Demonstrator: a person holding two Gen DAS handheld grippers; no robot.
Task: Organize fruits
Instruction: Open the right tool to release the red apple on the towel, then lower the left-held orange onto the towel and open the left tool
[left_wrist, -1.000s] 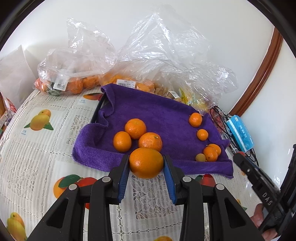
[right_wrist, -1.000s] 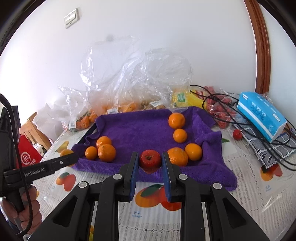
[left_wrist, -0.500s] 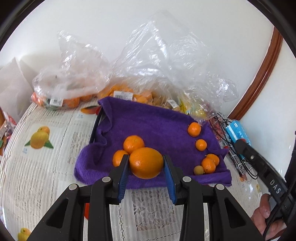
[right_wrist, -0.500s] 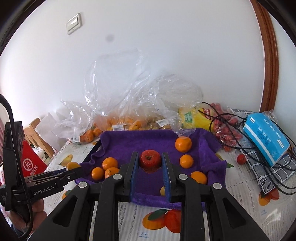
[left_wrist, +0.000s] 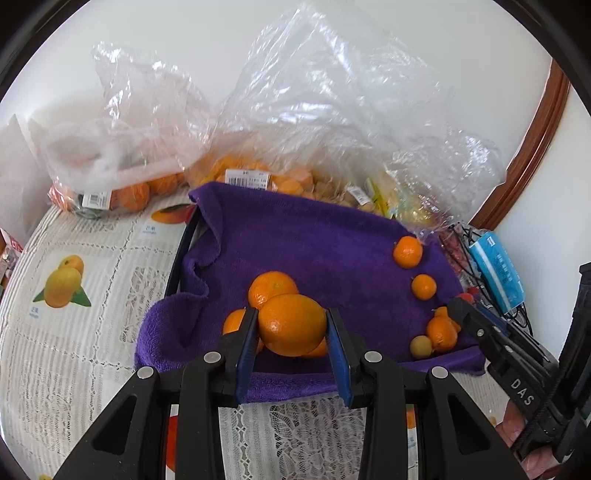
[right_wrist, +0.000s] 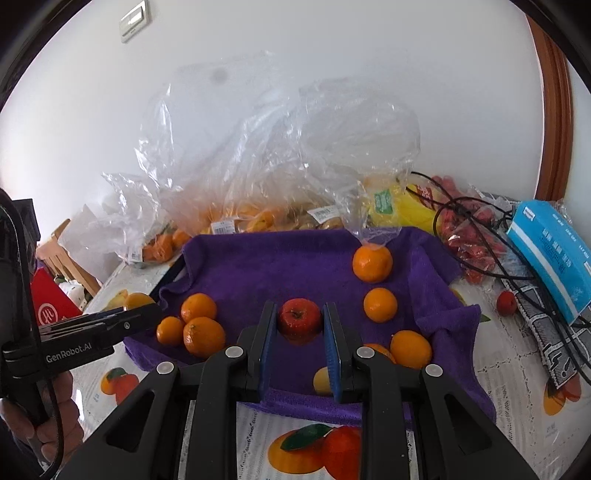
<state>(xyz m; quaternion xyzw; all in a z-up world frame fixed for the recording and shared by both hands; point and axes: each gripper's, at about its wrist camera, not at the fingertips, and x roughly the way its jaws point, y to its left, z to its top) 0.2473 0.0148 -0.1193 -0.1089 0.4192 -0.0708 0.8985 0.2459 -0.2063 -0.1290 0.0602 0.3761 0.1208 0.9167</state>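
**Both grippers loaded over the towel**

Left hand-held gripper (left_wrist: 291, 326) clamps a large orange (left_wrist: 291, 324) across its middle, held above the near edge of the purple towel (left_wrist: 314, 243). Right hand-held gripper (right_wrist: 299, 325) pinches a small red apple (right_wrist: 299, 316) over towel centre. Both fruits look firm, round, smooth-skinned, likely to roll; grip at widest girth, moderate squeeze.

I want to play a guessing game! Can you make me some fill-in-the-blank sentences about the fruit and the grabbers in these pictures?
1. The left gripper holds a big ____ fruit.
2. The right gripper holds a small ____ apple.
3. The loose oranges lie on a ____ towel.
4. The bags behind the towel are made of clear ____.

Missing words: orange, red, purple, plastic
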